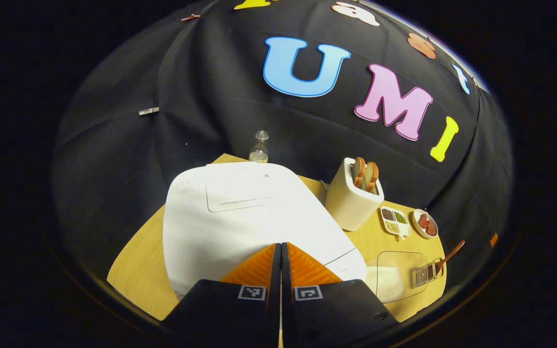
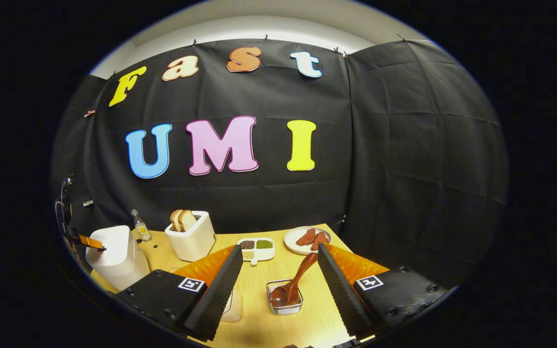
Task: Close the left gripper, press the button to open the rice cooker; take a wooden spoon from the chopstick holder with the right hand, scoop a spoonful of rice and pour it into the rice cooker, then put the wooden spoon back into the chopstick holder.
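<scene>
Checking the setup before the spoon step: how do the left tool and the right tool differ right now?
The left tool is shut, its fingers together above the closed rice cooker; the right tool is open, its fingers spread either side of the wooden spoon in the chopstick holder. Both hold nothing.

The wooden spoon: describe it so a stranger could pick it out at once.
Start at the white toaster holding bread slices, then come toward the near edge of the wooden table. There a small clear holder stands, and the wooden spoon leans in it, bowl down, the only long brown utensil around.
</scene>
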Action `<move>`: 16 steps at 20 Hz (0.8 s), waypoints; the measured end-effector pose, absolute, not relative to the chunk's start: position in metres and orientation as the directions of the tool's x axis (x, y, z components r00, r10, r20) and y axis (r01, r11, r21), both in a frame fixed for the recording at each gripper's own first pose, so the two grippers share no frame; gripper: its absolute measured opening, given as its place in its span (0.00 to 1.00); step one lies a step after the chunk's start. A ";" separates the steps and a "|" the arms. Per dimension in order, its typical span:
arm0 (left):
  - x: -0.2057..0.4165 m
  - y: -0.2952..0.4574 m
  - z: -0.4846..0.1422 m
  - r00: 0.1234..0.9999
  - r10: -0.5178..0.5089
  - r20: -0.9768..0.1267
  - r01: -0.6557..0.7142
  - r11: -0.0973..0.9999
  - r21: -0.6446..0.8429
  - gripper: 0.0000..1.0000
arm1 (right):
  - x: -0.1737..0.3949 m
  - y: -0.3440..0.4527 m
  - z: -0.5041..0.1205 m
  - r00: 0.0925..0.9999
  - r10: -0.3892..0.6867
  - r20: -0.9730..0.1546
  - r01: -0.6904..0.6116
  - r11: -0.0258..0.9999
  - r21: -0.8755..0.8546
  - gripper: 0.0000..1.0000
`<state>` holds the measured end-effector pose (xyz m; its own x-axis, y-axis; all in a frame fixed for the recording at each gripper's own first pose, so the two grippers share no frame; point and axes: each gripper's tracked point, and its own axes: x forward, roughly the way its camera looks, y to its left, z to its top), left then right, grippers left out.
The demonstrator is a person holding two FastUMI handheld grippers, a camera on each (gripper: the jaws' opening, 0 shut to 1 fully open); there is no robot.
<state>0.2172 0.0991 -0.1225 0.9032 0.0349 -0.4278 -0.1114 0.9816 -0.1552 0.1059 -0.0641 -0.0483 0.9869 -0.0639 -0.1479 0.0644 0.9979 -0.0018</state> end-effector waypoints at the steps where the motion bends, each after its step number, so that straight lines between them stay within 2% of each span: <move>1: 0.217 0.100 -0.124 0.902 0.042 -0.429 -0.123 0.979 -0.162 0.08 | 0.106 -0.065 -0.049 0.987 -0.066 -0.149 0.067 0.998 0.001 0.98; 5: 0.217 0.102 -0.124 0.902 0.060 -0.429 -0.158 0.967 -0.198 0.07 | 0.104 -0.064 -0.056 0.984 -0.061 -0.165 0.063 0.998 0.006 0.98; 9: 0.215 0.100 -0.118 0.904 0.079 -0.421 -0.161 0.973 -0.165 0.07 | 0.102 -0.064 -0.056 0.984 -0.046 -0.173 0.051 0.998 0.021 0.97; 13: 0.195 0.099 -0.055 0.957 0.147 -0.250 -0.186 0.973 -0.136 0.07 | 0.103 -0.070 -0.056 0.983 -0.043 -0.177 0.048 0.999 0.020 0.97; 16: 0.170 0.080 -0.010 0.978 0.151 -0.143 -0.175 0.970 -0.172 0.07 | 0.108 -0.077 -0.055 0.984 -0.047 -0.174 0.051 0.998 0.022 0.97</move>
<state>0.1704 0.0800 -0.0101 0.9781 0.1507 -0.1434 -0.1746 0.9696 -0.1717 0.1085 -0.0774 -0.0549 0.9836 -0.0468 -0.1743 0.0515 0.9984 0.0224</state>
